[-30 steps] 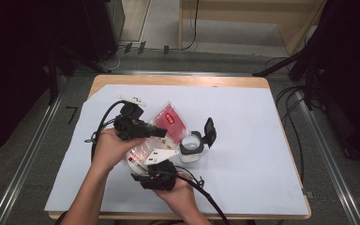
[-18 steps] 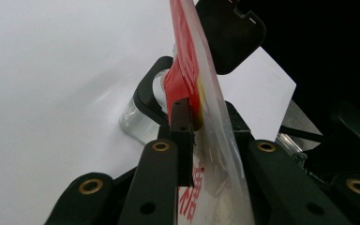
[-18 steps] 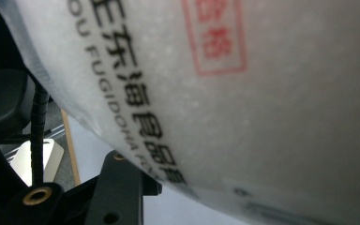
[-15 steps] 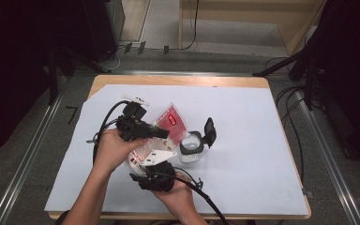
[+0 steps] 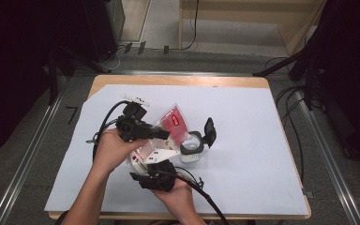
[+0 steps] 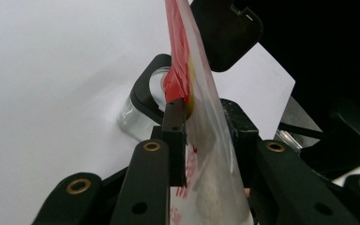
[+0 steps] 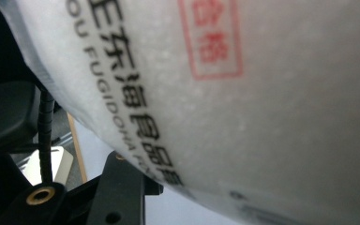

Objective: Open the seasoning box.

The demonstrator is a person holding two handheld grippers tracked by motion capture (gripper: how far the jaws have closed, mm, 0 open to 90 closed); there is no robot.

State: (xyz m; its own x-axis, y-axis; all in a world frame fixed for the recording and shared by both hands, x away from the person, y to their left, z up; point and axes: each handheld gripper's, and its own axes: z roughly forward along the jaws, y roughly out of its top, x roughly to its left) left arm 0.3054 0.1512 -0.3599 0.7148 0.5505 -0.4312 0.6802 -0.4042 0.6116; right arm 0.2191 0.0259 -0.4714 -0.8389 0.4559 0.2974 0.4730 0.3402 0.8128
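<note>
A clear plastic bag point(image 5: 173, 123) with a red label and white grains is held tilted above the table by both grippers. My left gripper point(image 5: 166, 135) grips its upper part; in the left gripper view the bag point(image 6: 201, 93) stands between the two pads and touches both, though the jaws have just been opening a little. My right gripper point(image 5: 154, 163) is shut on the bag's printed lower part point(image 7: 239, 93), with one of its fingers point(image 7: 122, 187) under it. Under the bag's red top stands a clear jar point(image 5: 191, 149), its black lid point(image 5: 210, 132) flipped open.
A white sheet point(image 5: 262, 140) covers the wooden table point(image 5: 178, 80). Black cables point(image 5: 104, 123) trail from the left gripper and another point(image 5: 211, 206) runs off the front edge. A small white part point(image 5: 136, 98) lies at the back left.
</note>
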